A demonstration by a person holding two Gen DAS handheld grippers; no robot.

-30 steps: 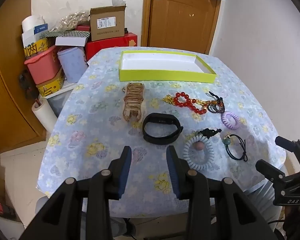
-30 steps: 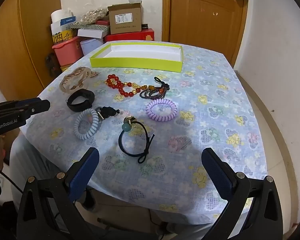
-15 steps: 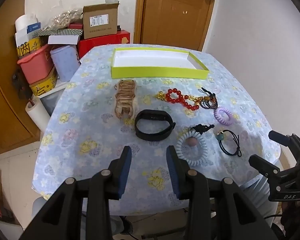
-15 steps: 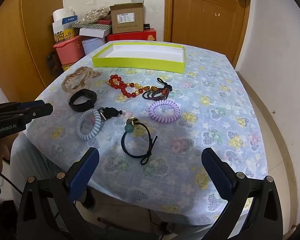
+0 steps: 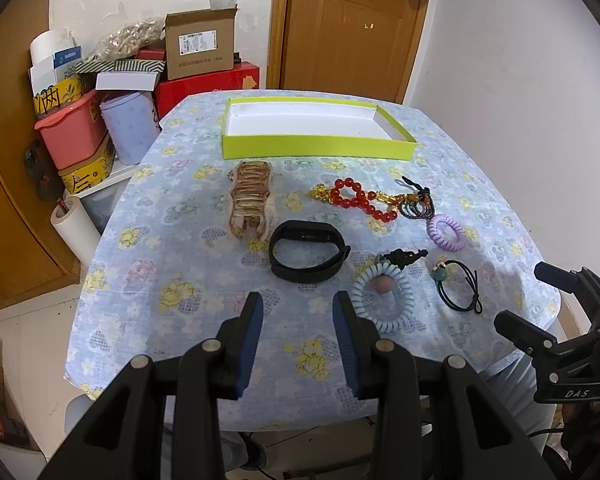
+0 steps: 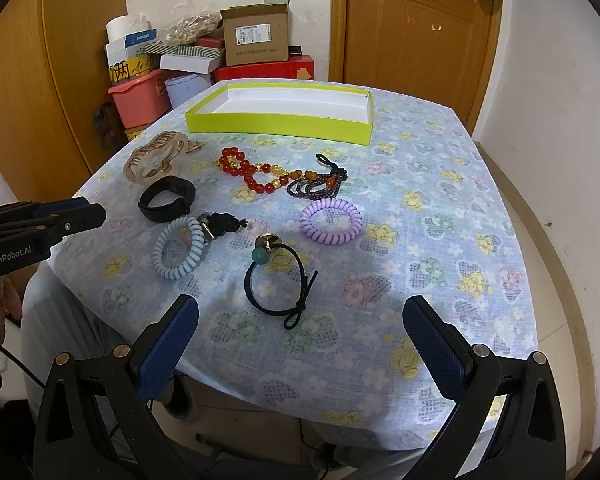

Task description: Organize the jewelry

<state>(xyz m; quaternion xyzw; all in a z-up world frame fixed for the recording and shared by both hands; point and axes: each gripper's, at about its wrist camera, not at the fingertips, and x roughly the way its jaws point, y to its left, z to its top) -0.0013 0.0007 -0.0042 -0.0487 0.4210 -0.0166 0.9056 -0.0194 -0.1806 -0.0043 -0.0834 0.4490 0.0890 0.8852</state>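
Jewelry lies spread on the flowered tablecloth in front of an empty lime-green box (image 5: 316,148) (image 6: 276,124). From left to right I see a tan hair claw (image 5: 252,200), a black wristband (image 5: 306,250), a red bead bracelet (image 5: 356,198), a dark bead bracelet (image 5: 418,206) and a purple coil tie (image 5: 446,232). Nearer lie a pale blue coil tie (image 5: 382,300) and a black hair tie (image 6: 276,280) with a teal bead. My left gripper (image 5: 298,312) hovers open just short of the wristband. My right gripper (image 6: 300,312) stands wide open above the black hair tie, holding nothing.
Boxes, a pink tub (image 5: 70,136) and a paper roll (image 5: 74,224) are stacked on the floor to the table's left. A wooden door (image 5: 348,28) stands behind the table. The table edge (image 6: 340,412) falls away just under both grippers.
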